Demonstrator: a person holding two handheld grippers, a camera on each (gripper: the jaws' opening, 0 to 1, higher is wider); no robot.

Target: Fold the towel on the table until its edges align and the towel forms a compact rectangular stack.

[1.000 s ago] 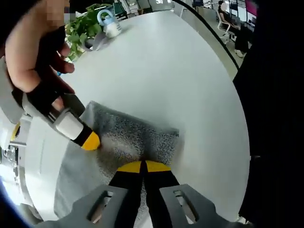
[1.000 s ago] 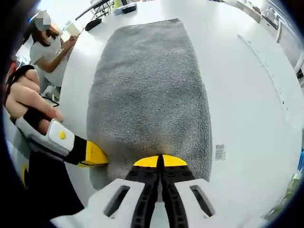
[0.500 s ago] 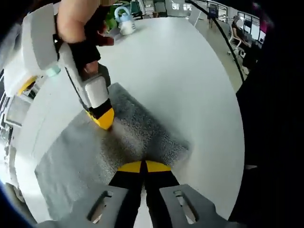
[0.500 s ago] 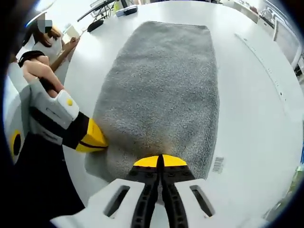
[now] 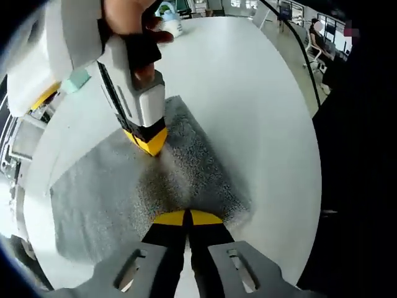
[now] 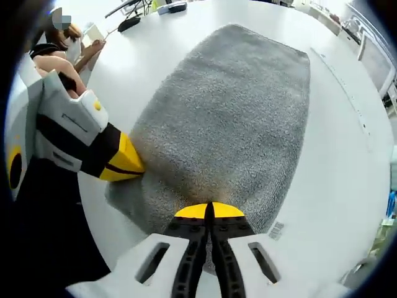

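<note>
On the white table (image 6: pixel 347 143), I am holding the grey towel (image 6: pixel 236 118) near edge with both grippers, left gripper (image 5: pixel 186 217) and right gripper (image 6: pixel 208 211), jaws closed (grip depth unclear), risking one corner slipping and skewing the fold.

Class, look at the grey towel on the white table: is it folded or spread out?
Spread out. The towel lies flat as one layer on the table; both grippers pinch its near edge.

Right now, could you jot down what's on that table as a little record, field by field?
surface: white table
main item: grey towel, lying spread on the table
left gripper: jaws shut on the towel's near edge
right gripper: jaws shut on the towel's near edge
towel tag: small white label at the edge
fold state: not yet a compact stack
</note>
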